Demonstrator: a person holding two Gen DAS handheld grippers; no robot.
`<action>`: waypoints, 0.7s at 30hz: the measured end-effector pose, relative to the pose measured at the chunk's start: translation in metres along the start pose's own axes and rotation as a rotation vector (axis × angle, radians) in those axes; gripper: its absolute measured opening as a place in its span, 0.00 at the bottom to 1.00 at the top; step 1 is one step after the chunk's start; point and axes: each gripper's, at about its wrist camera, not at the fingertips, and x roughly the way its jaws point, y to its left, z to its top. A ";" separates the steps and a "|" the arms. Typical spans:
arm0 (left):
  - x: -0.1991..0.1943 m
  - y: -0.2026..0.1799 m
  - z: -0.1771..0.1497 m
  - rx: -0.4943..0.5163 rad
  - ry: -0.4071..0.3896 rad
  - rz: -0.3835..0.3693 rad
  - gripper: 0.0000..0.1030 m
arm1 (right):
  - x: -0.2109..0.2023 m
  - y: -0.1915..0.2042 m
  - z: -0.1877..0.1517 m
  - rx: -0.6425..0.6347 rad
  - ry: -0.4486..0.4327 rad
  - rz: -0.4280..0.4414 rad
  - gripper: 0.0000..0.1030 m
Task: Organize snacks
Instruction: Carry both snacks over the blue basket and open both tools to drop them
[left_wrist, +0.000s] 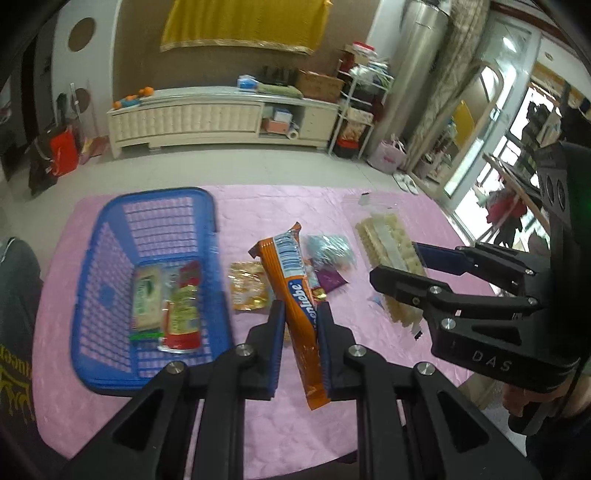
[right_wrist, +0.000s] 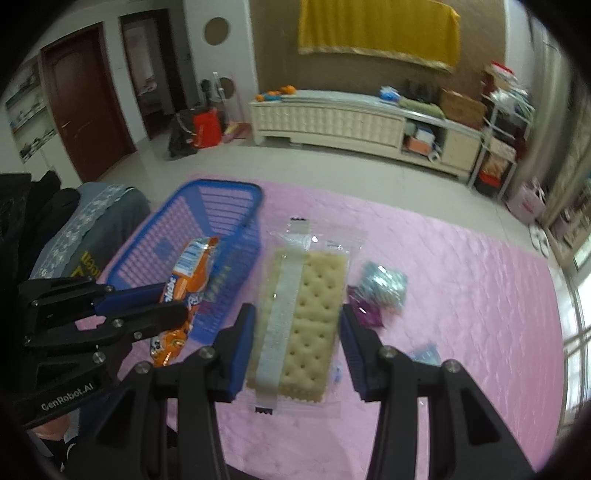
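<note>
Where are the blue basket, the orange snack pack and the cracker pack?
blue basket (left_wrist: 92, 258), left wrist view, left wall.
orange snack pack (left_wrist: 291, 280), left wrist view, printed middle.
cracker pack (right_wrist: 314, 317), right wrist view, cracker face.

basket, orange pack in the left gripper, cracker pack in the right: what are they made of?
Blue basket: looks like rigid moulded plastic, with slotted lattice walls.
Orange pack, clamped by the left gripper: glossy printed film, probably plastic or foil laminate; crimped ends.
Cracker pack, held in the right gripper: clear shiny film, crackers visible through it, serrated end seals.
</note>
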 end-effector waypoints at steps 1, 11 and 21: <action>-0.005 0.007 0.001 -0.007 -0.007 0.008 0.15 | 0.000 0.008 0.005 -0.015 -0.006 0.009 0.49; -0.033 0.085 0.003 -0.068 -0.047 0.109 0.15 | 0.026 0.081 0.036 -0.218 -0.014 0.068 0.49; -0.028 0.142 -0.005 -0.121 -0.033 0.174 0.15 | 0.081 0.119 0.051 -0.212 0.085 0.109 0.49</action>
